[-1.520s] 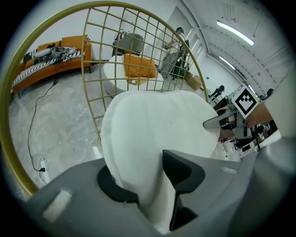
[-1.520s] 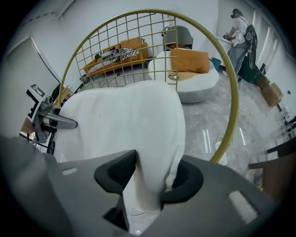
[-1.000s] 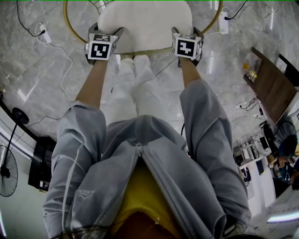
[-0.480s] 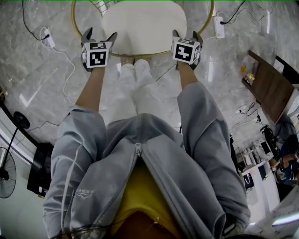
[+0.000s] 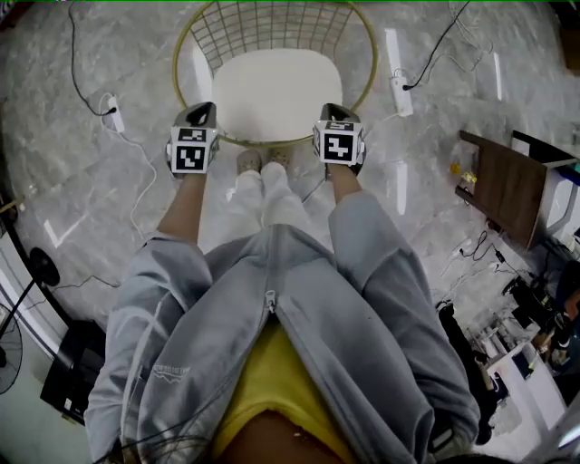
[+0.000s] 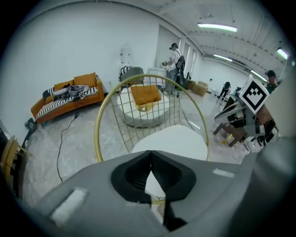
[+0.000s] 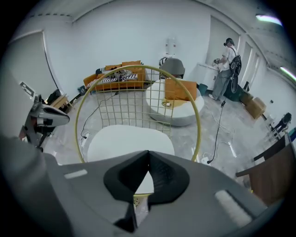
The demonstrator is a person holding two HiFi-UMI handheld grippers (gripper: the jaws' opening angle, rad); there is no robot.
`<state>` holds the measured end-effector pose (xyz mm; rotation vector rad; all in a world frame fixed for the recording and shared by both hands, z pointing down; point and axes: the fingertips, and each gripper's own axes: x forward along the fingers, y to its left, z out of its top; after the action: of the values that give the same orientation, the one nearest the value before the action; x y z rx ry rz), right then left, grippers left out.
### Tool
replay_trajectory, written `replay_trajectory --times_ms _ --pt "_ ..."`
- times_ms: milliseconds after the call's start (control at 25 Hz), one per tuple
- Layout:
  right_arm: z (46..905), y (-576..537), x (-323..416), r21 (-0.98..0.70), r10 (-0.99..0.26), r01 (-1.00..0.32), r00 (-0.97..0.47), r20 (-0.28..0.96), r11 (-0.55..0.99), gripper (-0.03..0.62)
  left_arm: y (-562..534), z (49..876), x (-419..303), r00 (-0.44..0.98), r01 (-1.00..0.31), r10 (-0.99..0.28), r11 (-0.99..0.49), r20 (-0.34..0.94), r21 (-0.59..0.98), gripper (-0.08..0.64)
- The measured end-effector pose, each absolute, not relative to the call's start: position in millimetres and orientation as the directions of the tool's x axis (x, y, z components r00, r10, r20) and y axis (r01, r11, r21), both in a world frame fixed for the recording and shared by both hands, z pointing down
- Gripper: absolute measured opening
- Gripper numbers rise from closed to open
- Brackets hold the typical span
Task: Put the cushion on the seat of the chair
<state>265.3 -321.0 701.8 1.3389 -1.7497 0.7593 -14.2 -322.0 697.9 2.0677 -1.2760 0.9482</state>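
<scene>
Cushion (image 5: 276,93) on chair (image 5: 272,27) seat; left tongs (image 5: 202,112), right tongs (image 5: 333,111) just closed, empty, off front edge.

Cushion (image 5: 276,91) white. Chair (image 5: 272,27) gold wire grid. Floor (image 5: 91,208) grey marble, pale veins. Left gripper (image 5: 200,112) and right gripper (image 5: 334,111) grey, cubes with black-and-white square markers. Jacket (image 5: 362,299) grey, shirt (image 5: 272,381) yellow. Table (image 5: 507,186) at right edge brown wood. Sofa (image 6: 74,102) orange, throw striped black-white.

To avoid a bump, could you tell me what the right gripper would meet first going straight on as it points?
Most likely the white cushion, near its front edge on the chair; the shut right gripper aims there, though depth is unclear.
</scene>
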Motion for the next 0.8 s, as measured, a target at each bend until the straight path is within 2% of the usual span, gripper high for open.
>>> replay_trajectory --times_ms 160,320,560,800 --pt "648 -321 267 0.001 -0.567 -0.976 -0.125 0.814 0.217 -0.002 -325 638 -1 0.351 -0.91 -0.612 -0.401 0.709 0.104 0.009" --pt "576 -330 267 0.044 -0.688 -0.975 -0.122 0.715 0.219 -0.002 -326 566 13 0.374 -0.917 -0.701 -0.377 0.607 0.129 0.009" --pt "449 -357 259 0.049 -0.86 -0.982 -0.137 0.492 0.185 -0.002 -351 449 25 0.393 -0.915 -0.82 -0.393 0.417 0.09 0.008" --pt "325 -353 243 0.069 -0.952 -0.98 -0.163 0.26 0.186 -0.002 -352 314 28 0.395 -0.916 -0.905 -0.401 0.16 -0.007 0.008"
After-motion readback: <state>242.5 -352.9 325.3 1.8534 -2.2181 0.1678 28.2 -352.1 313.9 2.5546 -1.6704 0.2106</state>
